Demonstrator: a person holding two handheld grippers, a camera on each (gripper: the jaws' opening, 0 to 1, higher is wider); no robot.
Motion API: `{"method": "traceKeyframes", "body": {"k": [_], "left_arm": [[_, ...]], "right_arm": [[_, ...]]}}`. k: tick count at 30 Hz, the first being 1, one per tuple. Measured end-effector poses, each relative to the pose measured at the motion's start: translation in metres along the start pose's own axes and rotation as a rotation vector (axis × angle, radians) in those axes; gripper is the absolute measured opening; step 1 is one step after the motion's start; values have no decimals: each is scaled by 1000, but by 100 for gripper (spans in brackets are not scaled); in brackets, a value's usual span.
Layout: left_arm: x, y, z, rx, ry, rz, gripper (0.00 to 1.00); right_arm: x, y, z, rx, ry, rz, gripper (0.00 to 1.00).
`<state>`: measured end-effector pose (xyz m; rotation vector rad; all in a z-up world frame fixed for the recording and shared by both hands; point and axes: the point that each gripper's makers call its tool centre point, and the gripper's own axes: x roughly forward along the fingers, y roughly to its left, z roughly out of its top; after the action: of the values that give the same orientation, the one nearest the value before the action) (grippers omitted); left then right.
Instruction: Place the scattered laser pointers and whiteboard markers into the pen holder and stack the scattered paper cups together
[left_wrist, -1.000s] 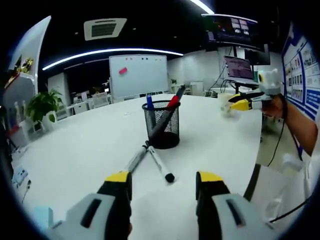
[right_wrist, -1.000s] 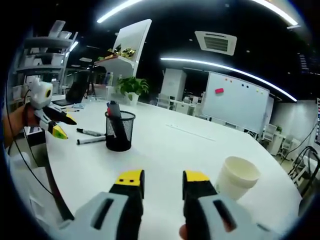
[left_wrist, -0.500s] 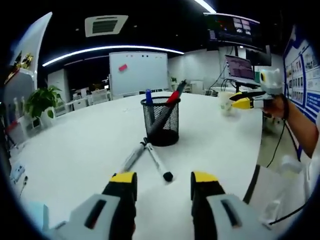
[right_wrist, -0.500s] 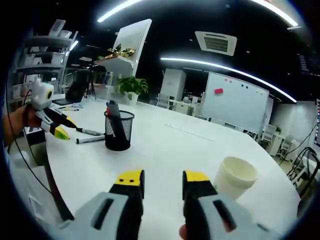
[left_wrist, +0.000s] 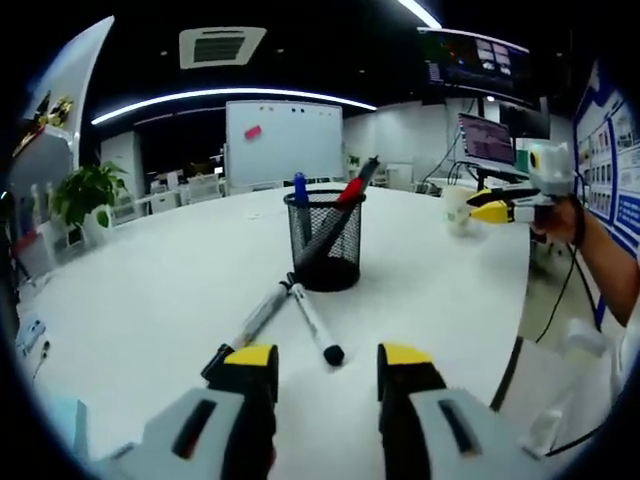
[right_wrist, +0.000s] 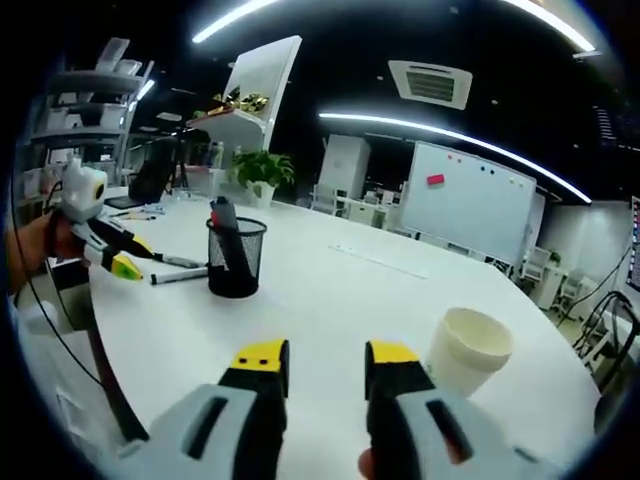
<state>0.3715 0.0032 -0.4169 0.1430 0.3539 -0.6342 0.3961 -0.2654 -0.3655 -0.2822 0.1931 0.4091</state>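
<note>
A black mesh pen holder (left_wrist: 324, 244) (right_wrist: 235, 258) stands on the white table with several pens in it. Two markers lie crossed in front of it: a grey one (left_wrist: 256, 318) and a white one with a black cap (left_wrist: 317, 325). My left gripper (left_wrist: 322, 367) is open just short of them, with nothing between its jaws. It also appears at the far left of the right gripper view (right_wrist: 120, 255), near the markers (right_wrist: 180, 271). My right gripper (right_wrist: 318, 367) is open, with a paper cup (right_wrist: 468, 350) to its right. From the left gripper view the right gripper (left_wrist: 497, 205) is beside that cup (left_wrist: 457, 208).
The round white table (right_wrist: 340, 300) reaches back to a whiteboard (left_wrist: 283, 143) and office chairs. A potted plant (left_wrist: 84, 195) stands at the left. Small items lie at the table's left edge (left_wrist: 30, 335). A person's hand and cable (left_wrist: 590, 250) are on the right.
The left gripper has moved slightly forward toward the two markers on the table. The right gripper has drifted a little nearer the cup. Both stay open.
</note>
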Motion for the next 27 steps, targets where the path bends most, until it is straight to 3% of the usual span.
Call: {"method": "traceKeyframes", "body": {"k": [10,27], "left_arm": [[5,-1,-3,13,16,8,40],[12,8,-5,-75,-1,28,40]], "right_arm": [[-1,-2,-1,8,2,-8,30],[-2,-4,-5,20,10,-14,28]]}}
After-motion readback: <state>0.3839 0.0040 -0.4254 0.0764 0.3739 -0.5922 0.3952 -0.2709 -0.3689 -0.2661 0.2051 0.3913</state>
